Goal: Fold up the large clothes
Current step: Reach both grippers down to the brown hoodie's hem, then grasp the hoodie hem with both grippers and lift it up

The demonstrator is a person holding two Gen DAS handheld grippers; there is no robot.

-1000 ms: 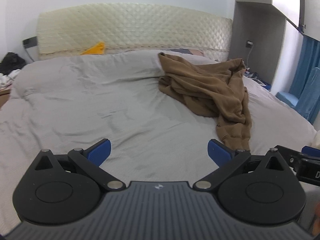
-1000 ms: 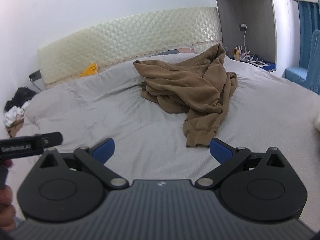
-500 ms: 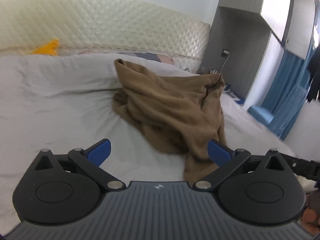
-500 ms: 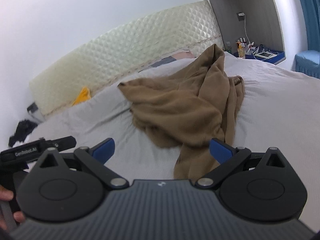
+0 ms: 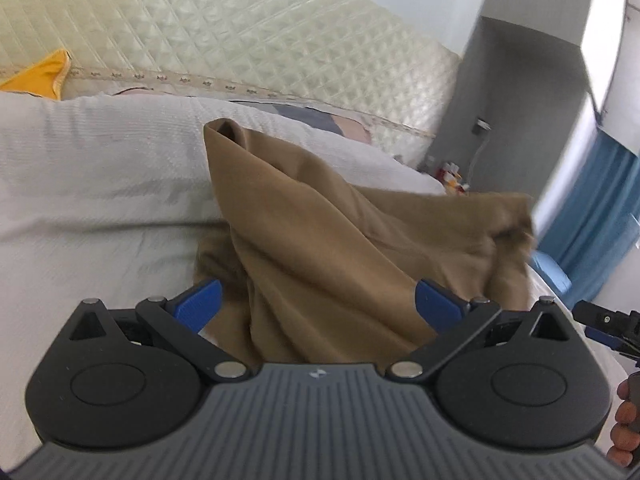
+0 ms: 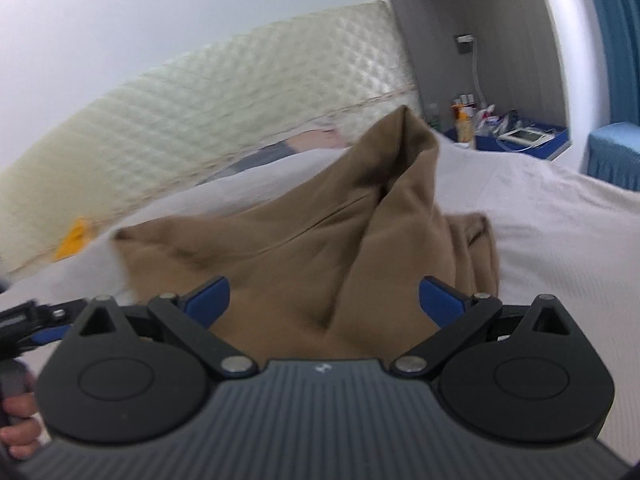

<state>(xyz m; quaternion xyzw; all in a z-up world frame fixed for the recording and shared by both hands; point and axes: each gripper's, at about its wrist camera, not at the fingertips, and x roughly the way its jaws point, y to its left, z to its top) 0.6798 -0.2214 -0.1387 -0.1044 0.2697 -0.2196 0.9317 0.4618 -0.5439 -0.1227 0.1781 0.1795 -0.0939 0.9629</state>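
1. Looking through the left wrist view: left gripper point(image 5: 316, 304) is seen spread wide, nothing clamped; brown garment point(image 5: 320, 248) lies bunched on the grey bed point(image 5: 100, 184), filling 12 to 2 o'clock. Several layers could be pinched at once, since no hem is exposed.

2. Right wrist view: right gripper point(image 6: 324, 300) likewise held apart, empty; garment peaks at 12 o'clock. Bedcover could be snagged with the cloth. Frame is blurred, so edges cannot be told.
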